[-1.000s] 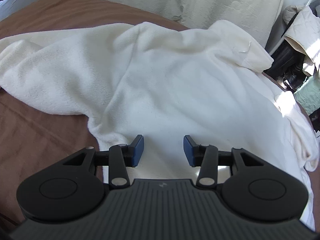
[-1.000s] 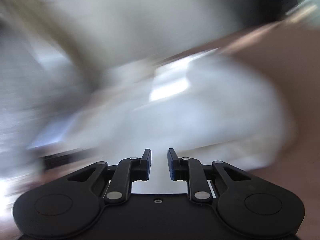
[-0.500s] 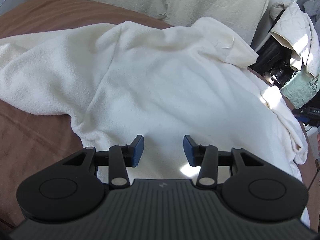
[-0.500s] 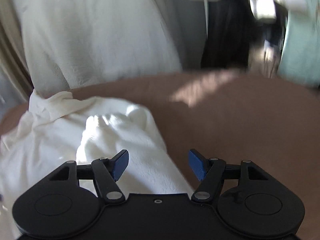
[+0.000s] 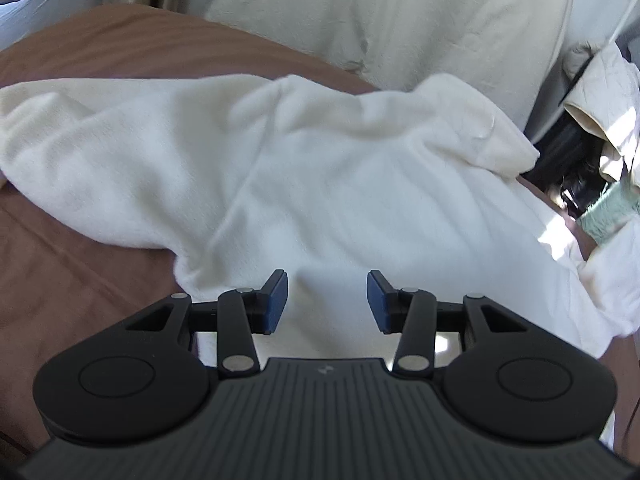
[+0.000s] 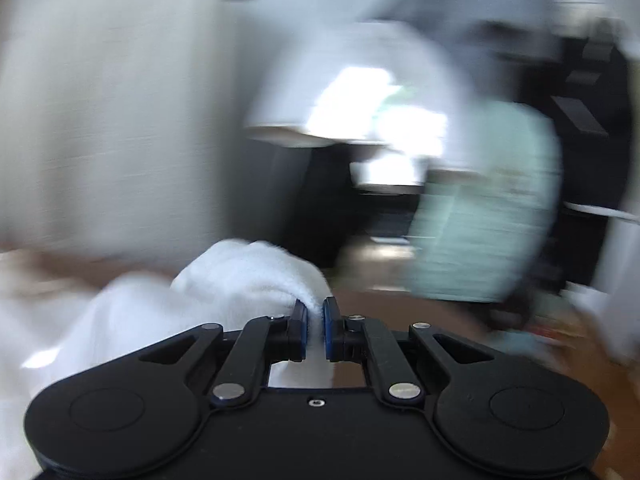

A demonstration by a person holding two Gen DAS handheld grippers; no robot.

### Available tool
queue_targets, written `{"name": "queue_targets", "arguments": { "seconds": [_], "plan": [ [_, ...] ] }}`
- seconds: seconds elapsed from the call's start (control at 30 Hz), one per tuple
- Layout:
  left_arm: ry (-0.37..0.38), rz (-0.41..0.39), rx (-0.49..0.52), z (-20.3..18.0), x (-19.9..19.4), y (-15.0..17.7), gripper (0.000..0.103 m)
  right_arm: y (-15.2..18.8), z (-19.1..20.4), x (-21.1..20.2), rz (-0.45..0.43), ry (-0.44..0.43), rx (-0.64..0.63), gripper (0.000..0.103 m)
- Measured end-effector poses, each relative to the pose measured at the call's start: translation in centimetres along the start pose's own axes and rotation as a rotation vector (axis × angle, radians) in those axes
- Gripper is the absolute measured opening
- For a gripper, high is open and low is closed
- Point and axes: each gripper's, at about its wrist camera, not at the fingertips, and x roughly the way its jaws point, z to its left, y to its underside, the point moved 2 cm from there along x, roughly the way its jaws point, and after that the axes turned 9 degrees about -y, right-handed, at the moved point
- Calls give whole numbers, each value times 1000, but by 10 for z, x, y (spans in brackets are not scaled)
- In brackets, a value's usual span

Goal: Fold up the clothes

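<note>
A cream fleece garment point(image 5: 320, 184) lies spread over the brown bedcover point(image 5: 72, 280), one sleeve running off to the left. My left gripper point(image 5: 327, 300) hovers just above the garment's near part, open, nothing between its blue pads. In the blurred right wrist view, my right gripper point(image 6: 315, 328) is shut on a bunched fold of the same white garment point(image 6: 248, 276), which is lifted off the bed and trails down to the left.
A large pale pillow point(image 5: 400, 20) leans behind the garment. Beside the bed on the right are dark furniture point(image 5: 560, 152), a pile of light clothes point(image 5: 608, 92) and a mint-green cloth point(image 6: 484, 208). The bed's right edge is close.
The right gripper went from open over the garment's edge to shut on a fold, then swung up and right. The left gripper has barely moved and stays open.
</note>
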Motion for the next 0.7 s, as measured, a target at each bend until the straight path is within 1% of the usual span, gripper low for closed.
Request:
{"name": "queue_targets", "arguments": {
  "seconds": [0.03,0.07,0.1,0.13,0.17,0.2,0.23,0.27,0.3,0.4,0.43,0.47,0.53,0.57,0.7],
  "plan": [
    [-5,2,-3,1,0,-1,43,4,-20,0,13,93,39,8],
    [-9,5,-5,3,0,-2,43,11,-39,0,37,157,90,9],
    [-15,12,-5,4,0,-2,43,21,-58,3,69,191,158,11],
    [-20,20,-2,4,0,-2,43,30,-74,5,96,222,224,17],
    [-24,29,4,3,0,-2,43,40,-83,4,110,240,279,20],
    [-29,39,9,3,0,-1,43,50,-92,4,124,258,334,26],
    [-34,49,13,2,0,-1,43,60,-99,3,135,270,386,41],
    [-39,62,16,1,-1,0,43,68,-101,0,134,259,428,48],
    [-41,79,19,0,-3,2,43,77,-99,-3,134,219,469,50],
    [-50,131,33,-1,-11,8,46,100,-74,-7,170,-8,537,50],
    [-56,144,39,1,-17,13,50,107,-65,-11,181,-83,549,50],
    [-65,150,40,5,-24,19,54,113,-57,-21,185,-149,524,50],
    [-90,160,41,16,-38,34,56,120,-32,-44,179,-246,438,51],
    [-100,170,45,21,-44,42,56,123,-21,-52,180,-286,409,51],
    [-125,235,94,38,-65,84,56,135,-2,-83,214,-419,347,53]
  ]
}}
